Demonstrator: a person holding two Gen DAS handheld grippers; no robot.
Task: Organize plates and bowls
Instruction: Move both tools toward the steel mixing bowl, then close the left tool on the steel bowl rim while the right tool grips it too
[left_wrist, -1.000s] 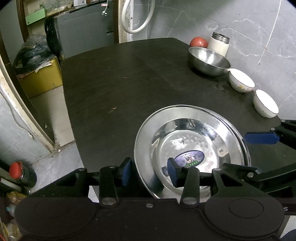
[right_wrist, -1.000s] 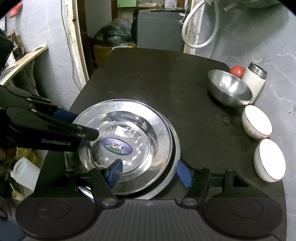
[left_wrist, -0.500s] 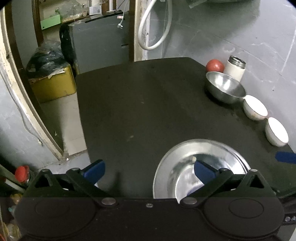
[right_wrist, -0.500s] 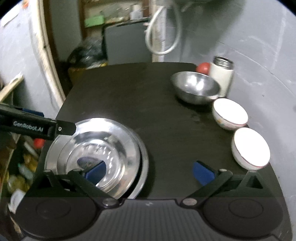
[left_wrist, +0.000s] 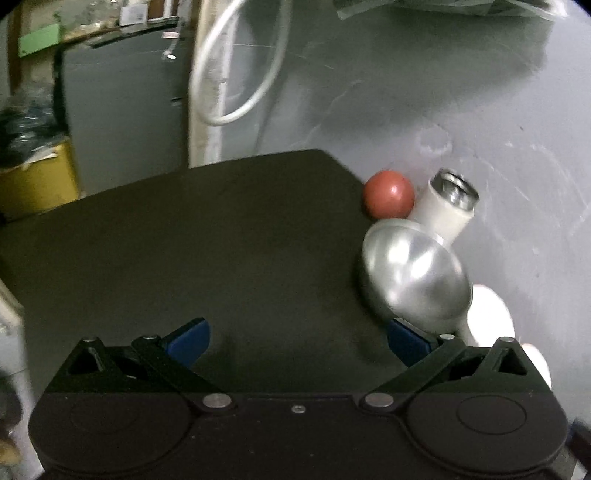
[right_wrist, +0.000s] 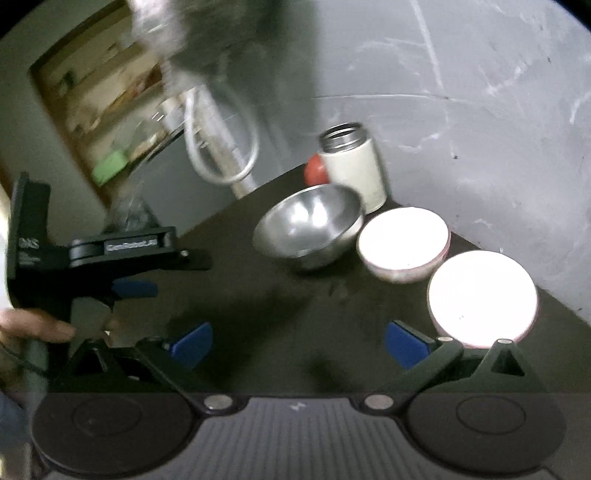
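Observation:
A steel bowl (left_wrist: 413, 277) (right_wrist: 308, 225) stands near the right edge of the black table (left_wrist: 221, 240), just ahead of my open left gripper (left_wrist: 297, 338). Two white bowls sit in a row beside it: the nearer white bowl (right_wrist: 482, 297) is just beyond the right fingertip of my open right gripper (right_wrist: 299, 343), the other white bowl (right_wrist: 404, 243) lies between it and the steel bowl. Neither gripper holds anything. In the right wrist view the left gripper (right_wrist: 135, 288) hangs at the left, held by a hand (right_wrist: 33, 326). The steel plates are out of both views.
A white flask with a steel rim (left_wrist: 448, 206) (right_wrist: 351, 170) and a red round fruit (left_wrist: 388, 199) stand behind the steel bowl against the grey wall (left_wrist: 443, 92). A white hose loop (left_wrist: 236, 74) hangs at the back. A yellow box (left_wrist: 37, 181) sits on the floor to the left.
My left gripper let go of the steel plate's rim and opened wide. Both grippers then lifted and swung right toward the bowls, so the stacked plates dropped out of view.

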